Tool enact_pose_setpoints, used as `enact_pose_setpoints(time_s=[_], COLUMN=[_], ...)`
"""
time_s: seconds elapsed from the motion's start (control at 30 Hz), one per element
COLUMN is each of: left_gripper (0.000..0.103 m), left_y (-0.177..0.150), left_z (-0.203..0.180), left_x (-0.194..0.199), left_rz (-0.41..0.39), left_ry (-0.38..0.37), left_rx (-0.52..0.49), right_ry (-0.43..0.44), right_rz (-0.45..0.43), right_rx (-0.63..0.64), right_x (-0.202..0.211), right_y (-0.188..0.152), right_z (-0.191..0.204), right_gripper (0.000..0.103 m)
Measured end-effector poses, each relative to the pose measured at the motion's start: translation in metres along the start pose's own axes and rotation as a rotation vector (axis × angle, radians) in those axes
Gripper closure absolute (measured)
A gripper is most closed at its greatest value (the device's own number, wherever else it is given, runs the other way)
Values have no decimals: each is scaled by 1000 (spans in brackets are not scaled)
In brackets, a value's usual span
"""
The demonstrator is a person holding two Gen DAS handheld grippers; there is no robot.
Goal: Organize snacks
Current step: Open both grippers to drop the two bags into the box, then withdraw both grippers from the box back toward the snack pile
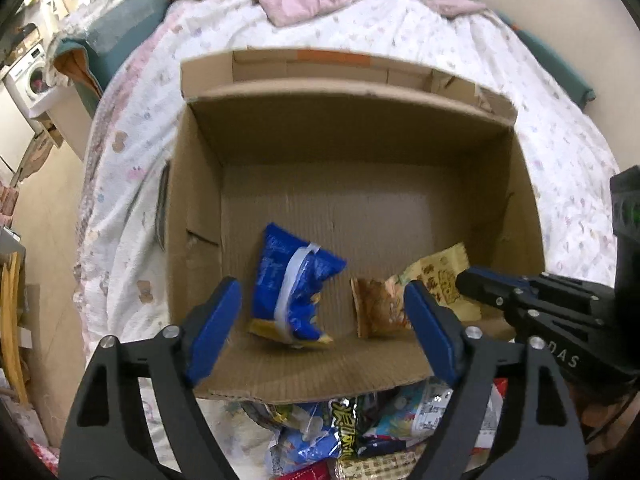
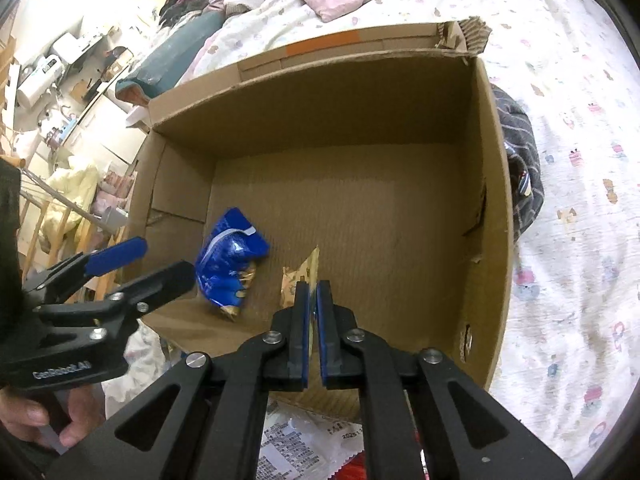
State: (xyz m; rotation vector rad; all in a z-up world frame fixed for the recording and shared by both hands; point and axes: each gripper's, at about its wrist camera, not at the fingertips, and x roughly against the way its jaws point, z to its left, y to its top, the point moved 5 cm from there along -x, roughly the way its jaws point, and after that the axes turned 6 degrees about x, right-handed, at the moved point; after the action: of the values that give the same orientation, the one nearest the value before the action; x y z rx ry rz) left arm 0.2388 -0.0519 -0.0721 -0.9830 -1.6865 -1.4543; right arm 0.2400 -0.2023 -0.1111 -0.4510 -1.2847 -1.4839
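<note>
A cardboard box (image 1: 360, 152) sits open on a bed (image 1: 520, 80) covered with a printed white quilt.

At the left, the left gripper (image 1: 322, 332) hangs over the box's near edge with its blue fingers (image 1: 214, 328) spread wide and nothing between them. Seen from the right wrist, it comes in from the left, one blue finger (image 2: 116, 256) over the box's left wall.

On the box floor, near the front and left of centre, lies a blue bag (image 1: 294, 284), crumpled, with a white strip across it. It lies between the left gripper's fingers in that view, but below them and untouched.

Just right of it, apart from it, is a tan bag (image 1: 424, 292) with brown print. The right gripper (image 2: 313, 304) has its fingers nearly closed on the tan bag's (image 2: 298, 276) near edge, a thin sliver of wrapper pinched between the pads.

Below the box's front wall, more snack packets (image 1: 360, 432) lie piled on the bed. A dark plaid cloth (image 2: 520, 160) lies against the box's right wall.
</note>
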Motion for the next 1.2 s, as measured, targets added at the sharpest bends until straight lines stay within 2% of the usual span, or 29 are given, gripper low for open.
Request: enact_pose_setpoints(time_s=[0.17, 0.33, 0.43, 0.5, 0.53, 0.57, 0.6, 0.63, 0.77, 1.1, 1.2], left_gripper=[21, 21, 21, 21, 21, 23, 21, 21, 21, 21, 21], left_y=[5, 5, 5, 6, 6, 6, 7, 7, 9, 3, -3], left_z=[7, 7, 4, 2, 1, 2, 4, 6, 13, 23, 26], left_x=[1, 1, 4, 7, 8, 10, 11, 12, 15, 29, 39], left_rz=[-9, -12, -26, -35, -39, -44, -50, -55, -65, -89, -100], left_ry=[-5, 0, -2, -1, -2, -4, 8, 10, 14, 29, 36], left_rx=[36, 29, 16, 12, 11, 13, 19, 24, 43, 61, 76], right_ry=[-16, -16, -26, -51, -64, -66, -73, -75, -45, -76, -44], right_rz=[-1, 58, 32, -10, -30, -44, -67, -86, -102, -180, -192], right_rx=[3, -18, -13, 15, 33, 44, 47, 43, 8, -18, -25], right_x=[2, -6, -1, 8, 12, 15, 19, 23, 28, 51, 58], right_y=[-1, 0, 2, 6, 8, 9, 11, 11, 14, 17, 10], right_z=[-1, -4, -4, 0, 2, 4, 5, 4, 1, -4, 2], right_gripper=[96, 96, 96, 91, 74, 27, 11, 0, 0, 0, 0])
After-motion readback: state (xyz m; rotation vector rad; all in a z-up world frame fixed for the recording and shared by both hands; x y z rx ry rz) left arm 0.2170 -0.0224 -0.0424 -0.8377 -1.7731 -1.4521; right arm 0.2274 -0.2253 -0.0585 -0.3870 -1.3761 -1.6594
